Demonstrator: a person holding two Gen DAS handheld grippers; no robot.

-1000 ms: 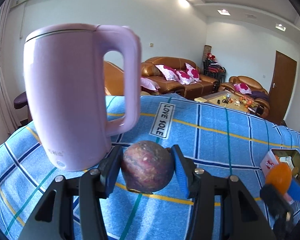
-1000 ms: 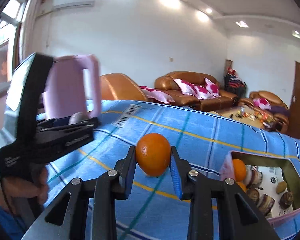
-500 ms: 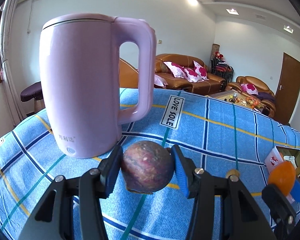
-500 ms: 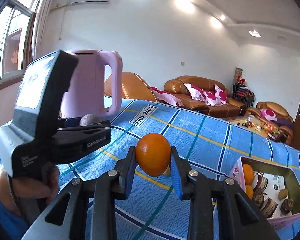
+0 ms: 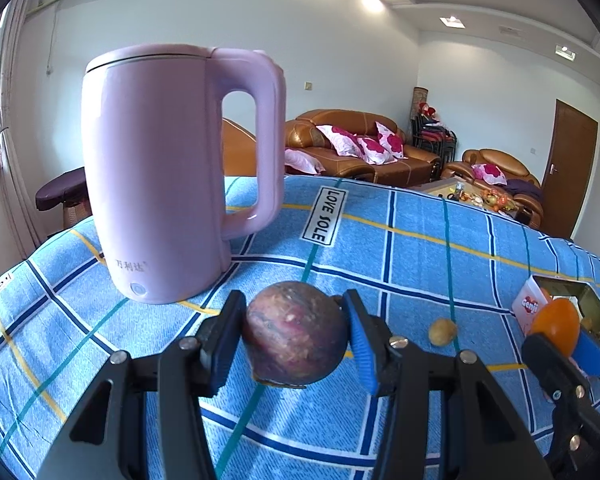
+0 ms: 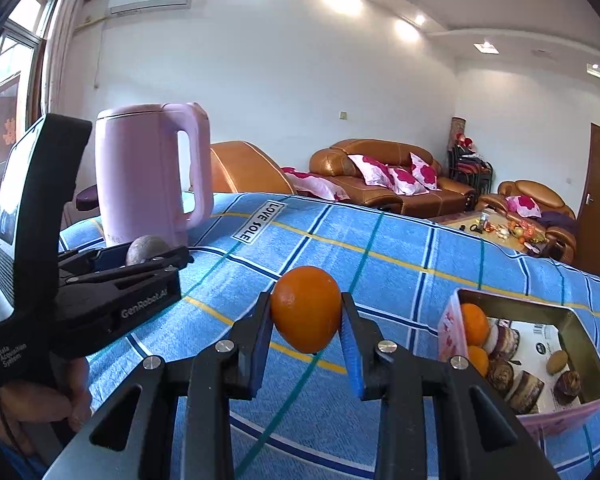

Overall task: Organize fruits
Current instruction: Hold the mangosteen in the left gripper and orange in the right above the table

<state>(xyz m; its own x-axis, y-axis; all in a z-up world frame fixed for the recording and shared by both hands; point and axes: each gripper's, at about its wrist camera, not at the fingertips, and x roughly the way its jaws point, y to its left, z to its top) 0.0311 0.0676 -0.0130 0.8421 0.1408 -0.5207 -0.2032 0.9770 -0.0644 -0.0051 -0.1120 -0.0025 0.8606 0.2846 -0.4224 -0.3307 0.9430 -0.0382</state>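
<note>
My left gripper (image 5: 296,336) is shut on a dark purple passion fruit (image 5: 295,334) and holds it above the blue checked cloth. My right gripper (image 6: 306,314) is shut on an orange (image 6: 306,308), also lifted. The right gripper with the orange (image 5: 556,324) shows at the right edge of the left wrist view. The left gripper (image 6: 156,260) shows at the left of the right wrist view. A pink tin box (image 6: 448,328) at the right holds oranges (image 6: 474,318) and several dark fruits. A small yellowish fruit (image 5: 443,332) lies on the cloth.
A tall pink electric kettle (image 5: 160,176) stands on the cloth at the back left, close behind the left gripper. The blue checked cloth (image 6: 380,256) covers the table. Brown sofas and a low table stand in the room beyond.
Both grippers have drawn back from the kettle with their fruits still held. The kettle looks smaller and farther left. The small yellowish fruit has come into the left wrist view.
</note>
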